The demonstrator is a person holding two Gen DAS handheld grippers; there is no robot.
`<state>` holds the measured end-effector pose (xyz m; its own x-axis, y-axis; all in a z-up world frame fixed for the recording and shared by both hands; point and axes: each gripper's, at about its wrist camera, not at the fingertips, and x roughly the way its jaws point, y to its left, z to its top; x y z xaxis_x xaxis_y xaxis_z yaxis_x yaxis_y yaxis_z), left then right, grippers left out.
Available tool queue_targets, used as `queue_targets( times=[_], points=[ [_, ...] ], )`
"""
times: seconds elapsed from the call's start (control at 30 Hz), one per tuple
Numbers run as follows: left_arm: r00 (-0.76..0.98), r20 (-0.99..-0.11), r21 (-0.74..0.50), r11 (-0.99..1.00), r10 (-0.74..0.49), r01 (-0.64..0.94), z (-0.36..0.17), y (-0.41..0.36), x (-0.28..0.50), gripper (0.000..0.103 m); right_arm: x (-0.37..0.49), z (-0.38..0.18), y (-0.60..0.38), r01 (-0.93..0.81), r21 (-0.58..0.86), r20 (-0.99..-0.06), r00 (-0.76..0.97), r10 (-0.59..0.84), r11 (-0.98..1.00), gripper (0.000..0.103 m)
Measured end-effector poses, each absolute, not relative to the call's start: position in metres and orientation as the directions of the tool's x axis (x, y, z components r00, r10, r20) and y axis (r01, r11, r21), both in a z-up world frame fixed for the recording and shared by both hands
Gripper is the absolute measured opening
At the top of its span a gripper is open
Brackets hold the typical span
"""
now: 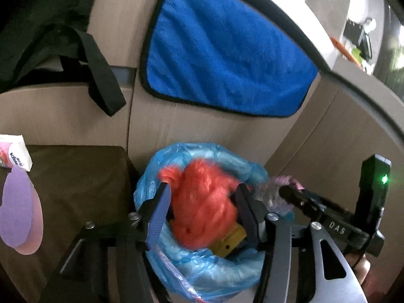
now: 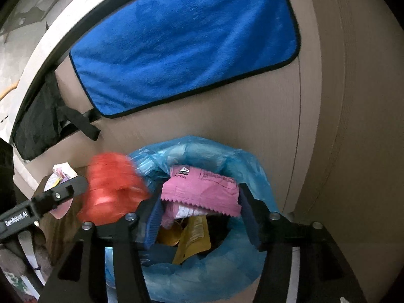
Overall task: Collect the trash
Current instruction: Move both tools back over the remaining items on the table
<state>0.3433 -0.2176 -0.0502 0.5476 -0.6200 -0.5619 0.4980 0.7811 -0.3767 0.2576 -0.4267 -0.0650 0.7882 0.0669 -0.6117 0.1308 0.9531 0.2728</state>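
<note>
A bin lined with a blue plastic bag [image 1: 202, 275] [image 2: 202, 277] stands against a beige cabinet. My left gripper [image 1: 203, 189] hangs over it, jaws apart, with a crumpled orange plastic wad [image 1: 202, 207] [image 2: 111, 192] blurred between the fingers and not pinched. My right gripper [image 2: 199, 189] is also over the bin. A pink wrapper [image 2: 202, 189] lies loose across the gap between its fingers. Yellow packets [image 2: 194, 237] [image 1: 229, 245] lie inside the bin. The two grippers are side by side, the right one's finger [image 1: 293, 197] just right of the left one's.
A blue towel [image 1: 227, 50] [image 2: 189, 38] hangs on the cabinet above the bin, beside a black bag with a strap [image 1: 101, 75]. Left of the bin, a dark brown surface [image 1: 75, 189] holds a tissue pack [image 1: 15, 154] and purple and pink discs [image 1: 17, 214].
</note>
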Motion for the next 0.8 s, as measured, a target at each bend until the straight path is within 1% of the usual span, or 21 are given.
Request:
queue_targets(
  times=[0.03, 0.1, 0.27, 0.37, 0.47, 0.63, 0.8],
  points=[
    [0.545, -0.547, -0.396, 0.77, -0.635, 0.5, -0.047, -0.214, 0.344, 0.061, 0.256, -0.064, -0.427, 0.131, 0.275, -0.611, 0.789, 0.068, 0.952, 0.054],
    [0.553, -0.531, -0.409, 0.766, -0.642, 0.496, -0.041, -0.209, 0.343, 0.065, 0.254, -0.061, -0.427, 0.117, 0.288, -0.605, 0.792, 0.086, 0.95, 0.055],
    [0.605, -0.505, -0.401, 0.788, -0.616, 0.467, -0.022, -0.184, 0.337, 0.065, 0.247, -0.046, -0.415, 0.08, 0.268, -0.583, 0.807, 0.096, 0.96, 0.056],
    [0.63, -0.509, -0.39, 0.81, -0.586, 0.438, -0.017, -0.162, 0.33, 0.065, 0.244, -0.036, -0.407, 0.063, 0.262, -0.568, 0.817, 0.101, 0.963, 0.064],
    [0.652, -0.514, -0.394, 0.828, -0.558, 0.398, -0.015, -0.132, 0.325, 0.065, 0.245, -0.027, -0.399, 0.053, 0.252, -0.574, 0.812, 0.105, 0.966, 0.067],
    [0.702, -0.515, -0.368, 0.866, -0.492, 0.338, -0.013, -0.079, 0.309, 0.065, 0.247, -0.017, -0.388, 0.059, 0.25, -0.585, 0.805, 0.102, 0.967, 0.067],
    [0.759, -0.521, -0.3, 0.916, -0.391, 0.266, -0.014, -0.019, 0.289, 0.065, 0.242, 0.001, -0.358, 0.034, 0.19, -0.554, 0.829, 0.078, 0.981, 0.067]
  ],
)
